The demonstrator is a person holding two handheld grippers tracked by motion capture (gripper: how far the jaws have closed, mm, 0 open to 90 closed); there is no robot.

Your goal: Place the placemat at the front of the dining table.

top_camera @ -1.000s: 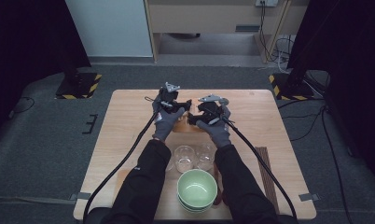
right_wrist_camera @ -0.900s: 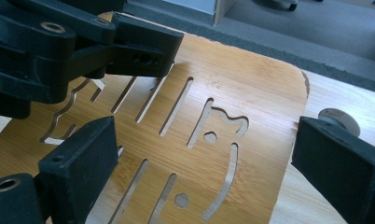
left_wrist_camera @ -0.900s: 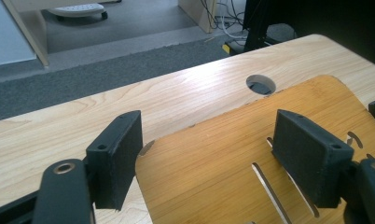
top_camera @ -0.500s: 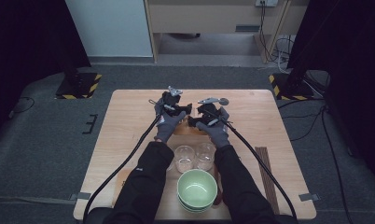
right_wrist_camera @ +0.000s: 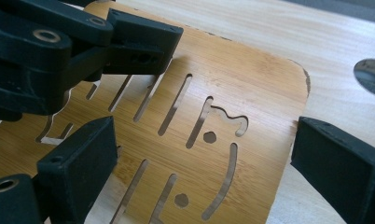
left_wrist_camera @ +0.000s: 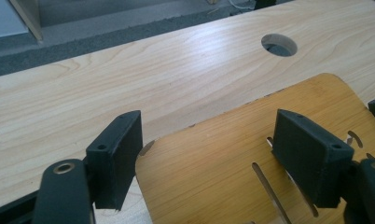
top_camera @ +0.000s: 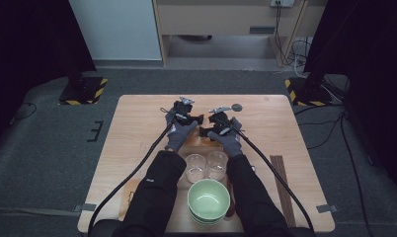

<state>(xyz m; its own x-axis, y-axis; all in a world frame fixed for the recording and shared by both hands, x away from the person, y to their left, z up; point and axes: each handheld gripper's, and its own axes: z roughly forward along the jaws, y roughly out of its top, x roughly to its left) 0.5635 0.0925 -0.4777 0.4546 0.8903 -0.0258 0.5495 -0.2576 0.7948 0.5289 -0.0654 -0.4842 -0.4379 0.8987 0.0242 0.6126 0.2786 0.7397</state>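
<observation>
A slotted bamboo board (top_camera: pixel 196 143) lies flat on the wooden table (top_camera: pixel 137 143). Both gloved hands hold their grippers side by side over its far end. My left gripper (top_camera: pixel 189 117) is open, its jaws astride the board's far left corner (left_wrist_camera: pixel 213 154) with nothing between the pads. My right gripper (top_camera: pixel 217 126) is open too, hovering low above the board's cut-out slots (right_wrist_camera: pixel 209 154). In the right gripper view the left gripper's black jaw crosses the upper left, close over the board (right_wrist_camera: pixel 251 93).
Two clear glasses (top_camera: pixel 206 167) and a stack of green bowls (top_camera: pixel 209 200) stand near the person. Dark chopsticks (top_camera: pixel 281 177) lie at the right edge. A round hole (top_camera: pixel 236 107) (left_wrist_camera: pixel 279 45) in the tabletop sits beyond the grippers.
Both hands have drawn back a little toward the person, bringing the grippers from beyond the board's far edge to over it. Both stay open.
</observation>
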